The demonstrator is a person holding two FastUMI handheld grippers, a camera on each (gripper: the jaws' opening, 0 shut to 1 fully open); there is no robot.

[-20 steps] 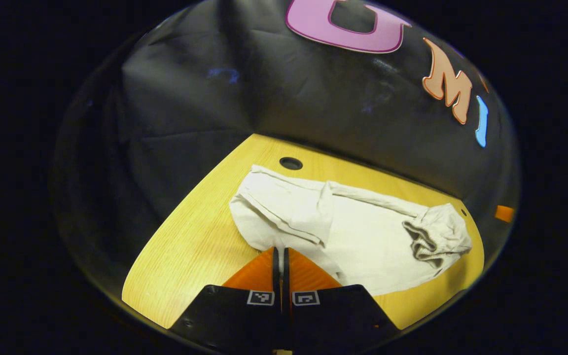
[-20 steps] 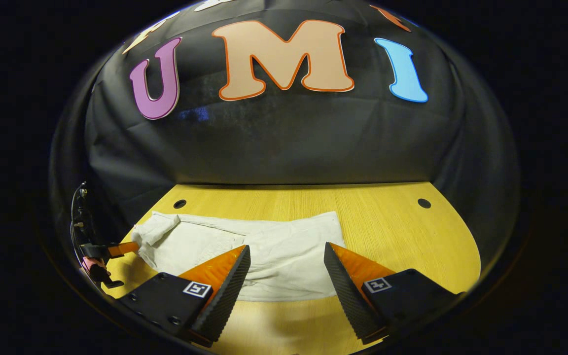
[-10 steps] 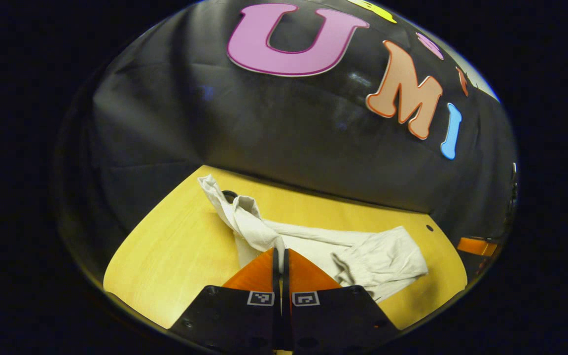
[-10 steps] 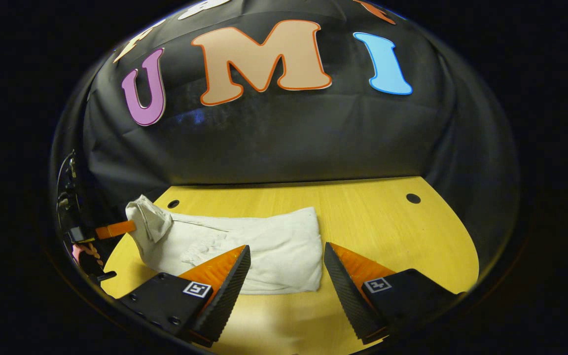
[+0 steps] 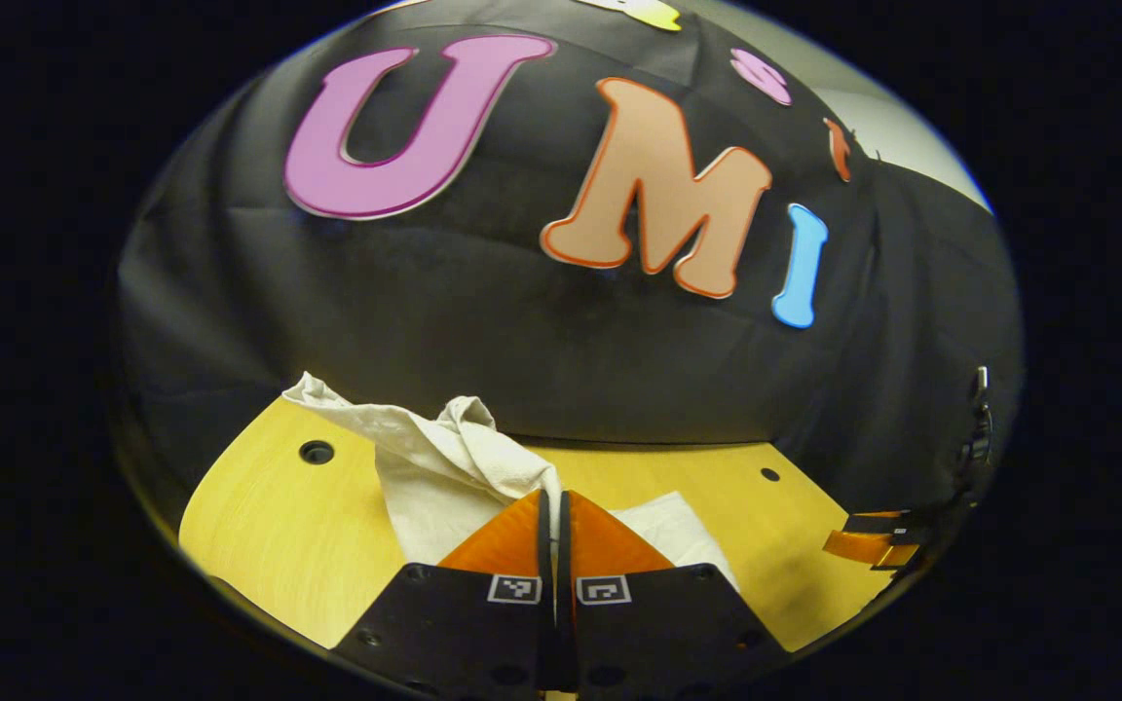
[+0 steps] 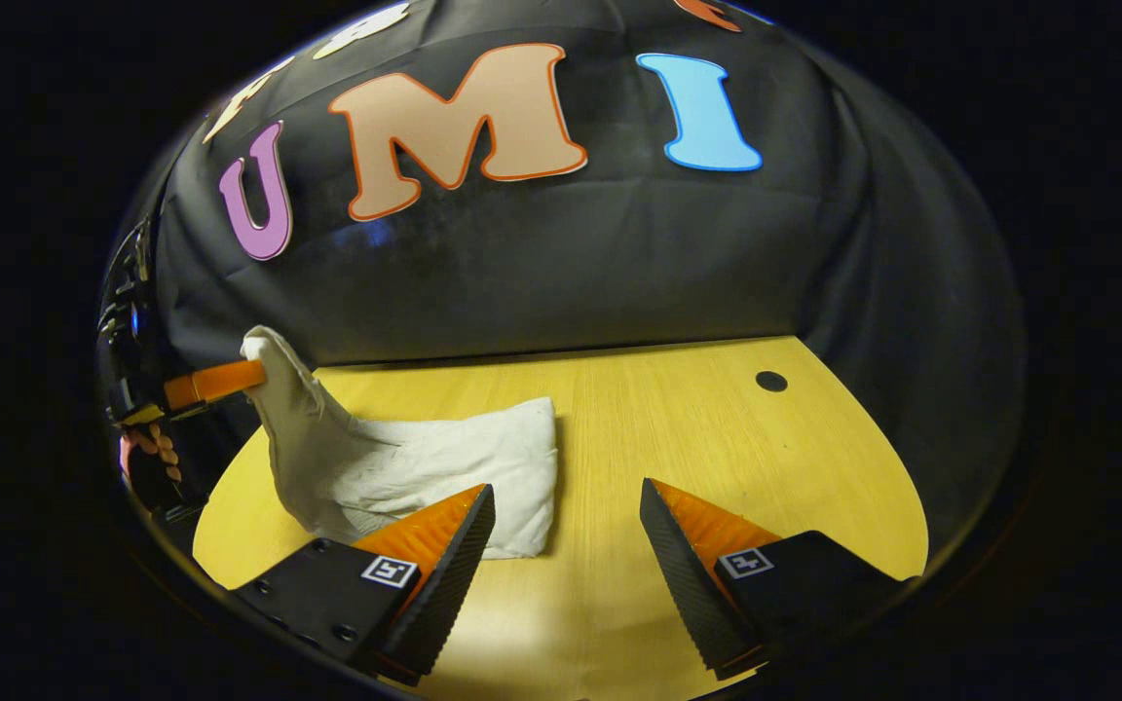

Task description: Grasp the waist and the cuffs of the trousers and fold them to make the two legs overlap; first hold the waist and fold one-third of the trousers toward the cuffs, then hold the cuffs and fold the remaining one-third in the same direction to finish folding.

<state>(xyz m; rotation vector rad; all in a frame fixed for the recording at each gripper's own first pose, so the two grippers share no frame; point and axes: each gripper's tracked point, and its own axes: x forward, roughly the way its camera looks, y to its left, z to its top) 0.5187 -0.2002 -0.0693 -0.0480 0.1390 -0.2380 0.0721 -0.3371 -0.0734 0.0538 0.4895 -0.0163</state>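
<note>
Left gripper (image 5: 553,498), bottom centre of the left gripper view, fingers pressed together on a bunched end of the pale trousers (image 6: 405,467), lifted off the wooden table (image 6: 697,428); which end, cannot tell. In the right gripper view the trousers' other part lies folded left of centre on the table. Right gripper (image 6: 566,501) hangs spread and empty, lower centre, over bare wood just right of the cloth.

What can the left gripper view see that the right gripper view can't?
The left gripper view looks along the left gripper, its fingers pinched shut on a raised end of the trousers, with two table holes in sight. The right gripper view looks along the right gripper, fingers wide open, and shows the hand holding the other gripper and the folded bundle lying flat. Both share the pale trousers, the wooden table and the black cloth wall.
</note>
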